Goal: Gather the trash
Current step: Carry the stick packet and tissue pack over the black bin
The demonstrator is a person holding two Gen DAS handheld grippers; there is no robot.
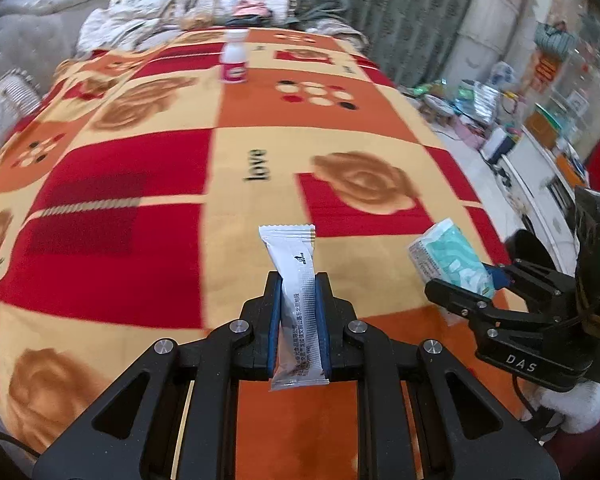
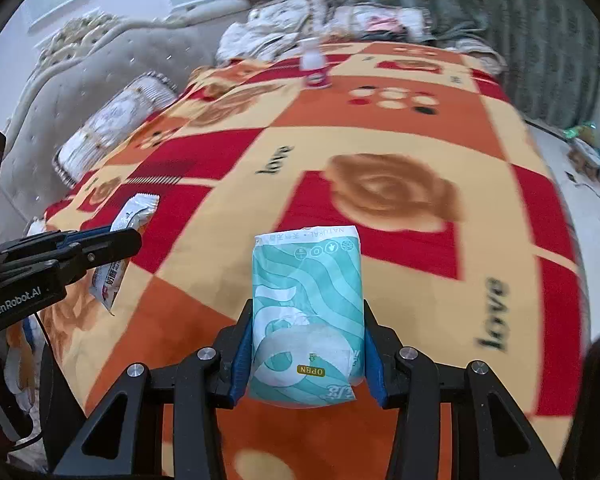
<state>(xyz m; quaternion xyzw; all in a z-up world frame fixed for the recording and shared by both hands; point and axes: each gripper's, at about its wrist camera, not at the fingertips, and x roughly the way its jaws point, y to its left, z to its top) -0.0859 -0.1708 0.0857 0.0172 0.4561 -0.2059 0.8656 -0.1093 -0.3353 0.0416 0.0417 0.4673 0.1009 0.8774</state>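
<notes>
My left gripper (image 1: pixel 298 280) is shut on a white snack wrapper (image 1: pixel 296 280) and holds it upright above the blanket-covered bed (image 1: pixel 140 184). It also shows at the left of the right wrist view (image 2: pixel 134 240), with the wrapper (image 2: pixel 128 216) in it. My right gripper (image 2: pixel 308 312) is shut on a teal and white tissue pack (image 2: pixel 306 304). It shows at the right of the left wrist view (image 1: pixel 456 284), holding the pack (image 1: pixel 448 256). A small white bottle with a pink label (image 1: pixel 235 56) stands far back on the bed (image 2: pixel 500 208), also seen in the right wrist view (image 2: pixel 314 64).
Pillows (image 2: pixel 112 124) and a grey padded headboard (image 2: pixel 52 92) lie left of the bed. Bedding is heaped at the far end (image 1: pixel 152 4) before green curtains (image 1: pixel 400 0). Clutter covers the floor at the right (image 1: pixel 472 108), beside a white cabinet (image 1: pixel 540 184).
</notes>
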